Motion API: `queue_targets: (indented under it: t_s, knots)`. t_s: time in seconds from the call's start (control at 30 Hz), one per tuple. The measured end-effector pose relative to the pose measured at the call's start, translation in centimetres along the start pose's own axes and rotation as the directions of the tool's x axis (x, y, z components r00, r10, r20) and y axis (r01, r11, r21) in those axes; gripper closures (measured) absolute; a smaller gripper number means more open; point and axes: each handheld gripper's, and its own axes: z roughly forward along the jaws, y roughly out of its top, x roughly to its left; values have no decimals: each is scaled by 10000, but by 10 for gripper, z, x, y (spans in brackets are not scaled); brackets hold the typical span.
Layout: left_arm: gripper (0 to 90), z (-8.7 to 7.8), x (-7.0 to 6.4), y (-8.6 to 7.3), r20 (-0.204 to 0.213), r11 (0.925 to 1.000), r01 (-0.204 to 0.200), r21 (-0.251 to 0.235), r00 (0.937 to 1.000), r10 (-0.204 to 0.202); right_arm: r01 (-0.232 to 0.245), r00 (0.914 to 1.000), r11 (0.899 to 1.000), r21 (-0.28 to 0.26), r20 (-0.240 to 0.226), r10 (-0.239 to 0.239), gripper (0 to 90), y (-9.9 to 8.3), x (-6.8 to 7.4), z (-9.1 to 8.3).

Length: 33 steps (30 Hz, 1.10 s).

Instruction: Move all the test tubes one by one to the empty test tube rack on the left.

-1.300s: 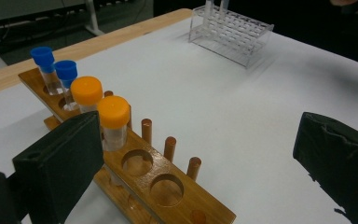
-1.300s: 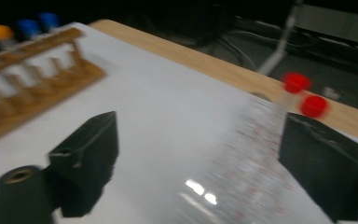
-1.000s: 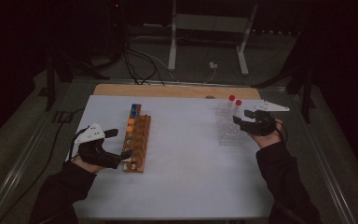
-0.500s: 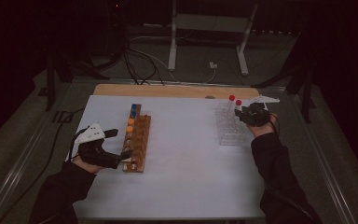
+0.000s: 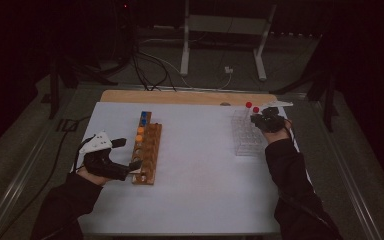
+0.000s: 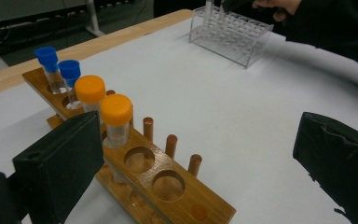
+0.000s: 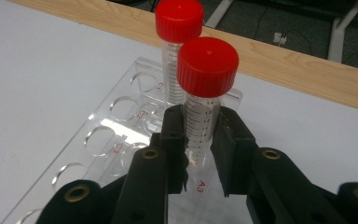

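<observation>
At about eight o'clock on the white surface [image 5: 205, 175], the left tongs [image 5: 130, 153] sat spread wide and empty, their jaws flanking the near end of the wooden rack [image 5: 147, 150]. That rack held two orange-capped tubes [image 6: 116, 119] and, behind them, two blue-capped tubes [image 6: 51, 67], with the nearest holes vacant.

Over at two o'clock, the right tongs [image 7: 200, 140] pinched a red-capped tube [image 7: 205, 100] by its graduated body, just under the cap, its tip down among the holes of the clear acrylic rack [image 7: 116, 121]. A second red-capped tube [image 7: 177, 42] stood just behind it in the same rack.

From where I stood, the risk lay with the right side: a tilted lift might have caught the tube's tip on the hole's edge and dragged the light rack, or nudged the neighbouring tube. A thin grip on smooth plastic could have slipped too.
</observation>
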Motion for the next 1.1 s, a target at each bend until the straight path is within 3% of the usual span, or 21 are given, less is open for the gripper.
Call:
queue_targets:
  t_s: [0.27, 0.4, 0.7, 0.87, 1.1]
  knots:
    - [25, -2, -2, 3, 56, 10000, -67, -3, 10000, 67, 103, 9999, 9990, -434, 70, -100, 746, 14, 1, -20]
    - [25, -2, -5, 5, 162, 9999, -100, -20, 9998, 101, 387, 9991, 9964, -753, 200, -373, 746, 23, 5, -36]
    - [25, 4, -12, 13, 478, 9995, -288, 130, 9985, 282, 927, 9952, 9863, -1363, -172, -959, 746, 32, 24, -70]
    - [26, 7, -14, 17, 611, 9994, -337, 123, 9976, 329, 1440, 9868, 9791, -1434, -534, -1529, 747, 34, 44, -81]
    - [26, 13, -19, 23, 872, 9988, -405, 256, 9955, 382, 1965, 9660, 9688, -1509, -1393, -2176, 747, 28, 74, -88]
